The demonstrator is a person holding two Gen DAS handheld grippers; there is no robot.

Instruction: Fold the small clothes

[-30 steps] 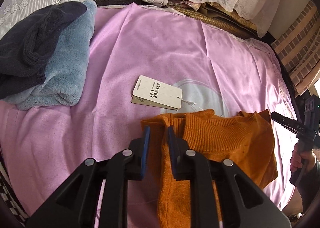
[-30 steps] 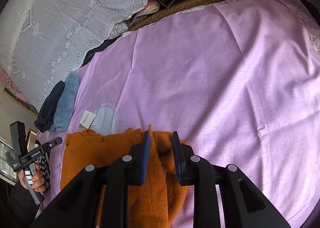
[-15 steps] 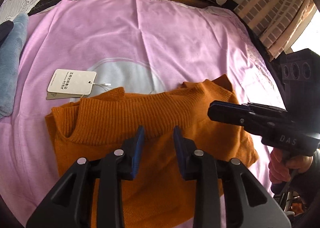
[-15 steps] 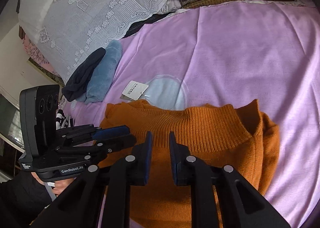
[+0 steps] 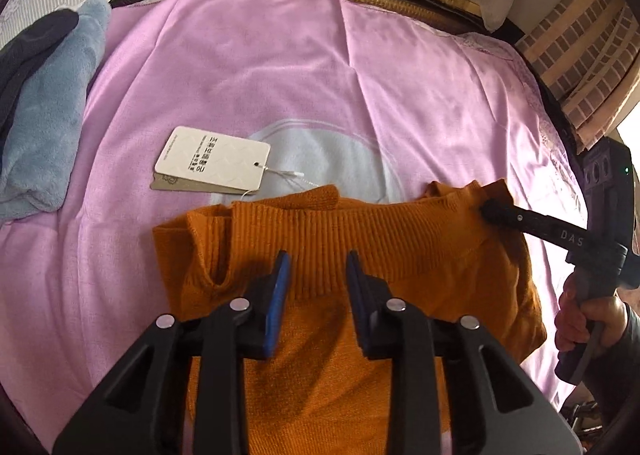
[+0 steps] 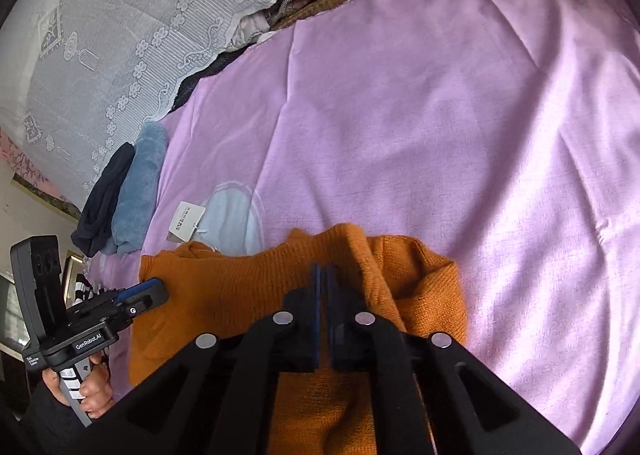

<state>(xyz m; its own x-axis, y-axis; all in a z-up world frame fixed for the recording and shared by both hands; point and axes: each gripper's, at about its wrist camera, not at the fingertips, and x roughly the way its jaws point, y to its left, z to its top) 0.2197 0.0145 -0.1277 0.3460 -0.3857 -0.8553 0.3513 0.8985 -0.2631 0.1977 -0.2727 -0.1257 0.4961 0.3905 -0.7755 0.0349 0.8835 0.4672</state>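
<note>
An orange knit sweater [image 5: 400, 239] [image 6: 240, 287] lies folded on the pink sheet [image 5: 240, 67], its ribbed band facing away. A white hang tag [image 5: 212, 159] rests beside it on a string. My left gripper [image 5: 317, 259] hovers open over the middle of the ribbed band, with nothing pinched between its blue pads. My right gripper [image 6: 324, 271] is at the sweater's right corner, its jaws closed to a thin slit on the knit, which bunches up beside the tips. Its tip [image 5: 486, 211] shows on that corner in the left wrist view.
A folded light-blue fleece [image 5: 44, 127] and a dark garment [image 5: 24, 51] lie at the sheet's left edge. Lace-covered bedding [image 6: 120, 35] and stacked cloths line the far side. A brick-patterned fabric [image 5: 580, 67] hangs at the right. A hand [image 5: 588, 319] grips the right handle.
My left gripper opened and slid from the sweater's left corner to the middle of its ribbed band. My right gripper shifted to the right corner and closed its jaws on the knit.
</note>
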